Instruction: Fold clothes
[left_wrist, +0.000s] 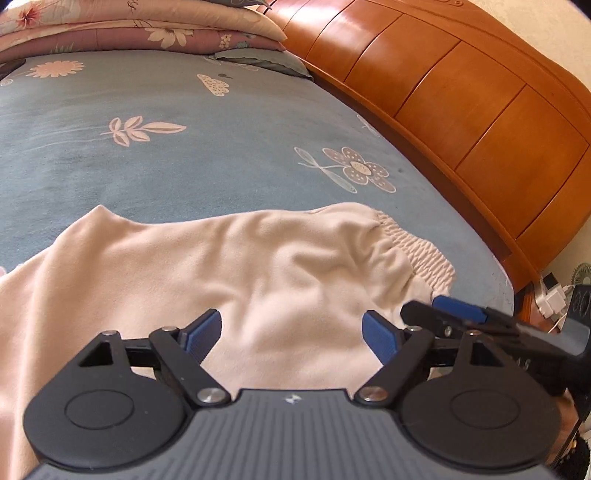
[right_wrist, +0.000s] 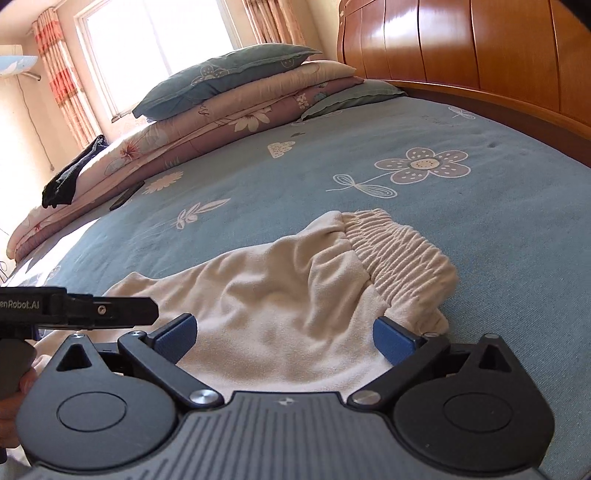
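Observation:
A cream garment (left_wrist: 229, 266) with a ribbed elastic waistband (left_wrist: 421, 254) lies rumpled on the blue flowered bedsheet (left_wrist: 184, 170). My left gripper (left_wrist: 291, 332) hovers over its middle, open, blue pads wide apart with only loose cloth below. Just to its right, beside the waistband end, the right gripper (left_wrist: 436, 310) shows from the side. In the right wrist view the right gripper (right_wrist: 286, 338) is open over the same garment (right_wrist: 280, 295), close to the waistband (right_wrist: 399, 251). The left gripper (right_wrist: 122, 312) reaches in from the left edge, held by a hand (right_wrist: 18, 384).
A curved wooden headboard (left_wrist: 461, 96) runs along the far right side of the bed. Folded quilts and pillows (right_wrist: 229, 99) are stacked at the far end, with a black garment (right_wrist: 70, 173) draped on them and a dark flat object (right_wrist: 127, 195) beside. Plugs and cables (left_wrist: 550, 295) sit past the bed corner.

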